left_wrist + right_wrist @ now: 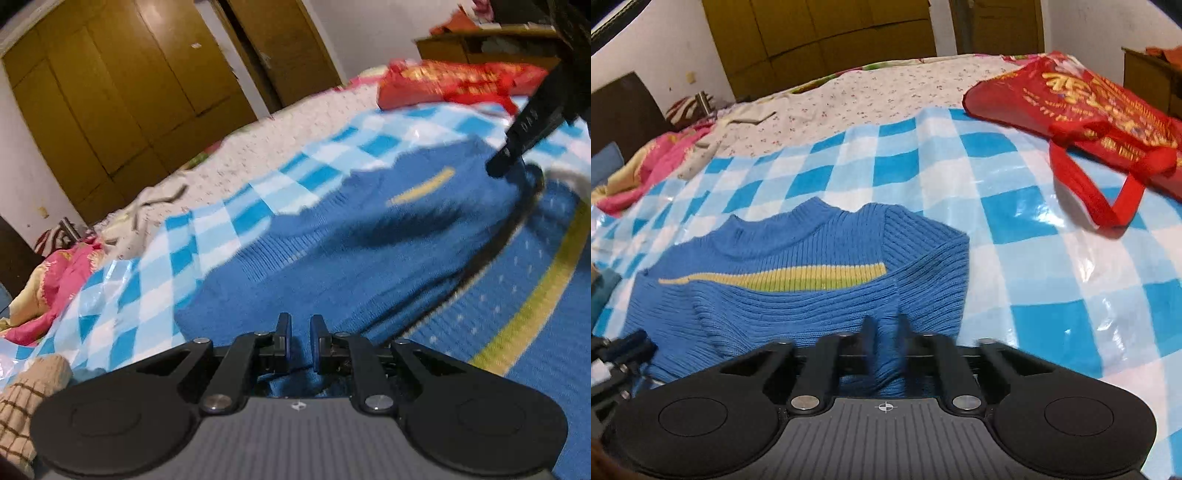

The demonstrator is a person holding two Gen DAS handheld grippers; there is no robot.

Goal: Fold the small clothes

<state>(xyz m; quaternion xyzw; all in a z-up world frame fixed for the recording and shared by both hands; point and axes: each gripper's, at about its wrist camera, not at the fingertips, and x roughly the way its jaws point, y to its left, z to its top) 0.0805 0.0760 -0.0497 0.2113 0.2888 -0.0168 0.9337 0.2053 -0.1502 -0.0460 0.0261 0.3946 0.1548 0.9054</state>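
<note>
A small blue knit sweater (798, 295) with a yellow-green stripe lies on a blue-and-white checked plastic sheet (1015, 206) on a bed. In the right wrist view its sleeves are folded inward and my right gripper (885, 328) is shut on the sweater's near hem, with fabric pinched between the fingers. In the left wrist view my left gripper (297, 332) is shut on the blue sweater (332, 251), with knit bunched between its fingers. The right gripper (517, 147) shows there at the upper right, above the sweater. The left gripper's edge (624, 350) shows at the far left of the right wrist view.
A red carrier bag (1082, 107) with handles lies at the sheet's back right. A floral bedsheet (871, 96) covers the far bed. A pink quilt (646, 166) lies at the left. A beige checked garment (26, 398) lies by the left gripper. Brown wardrobes (122, 96) stand behind.
</note>
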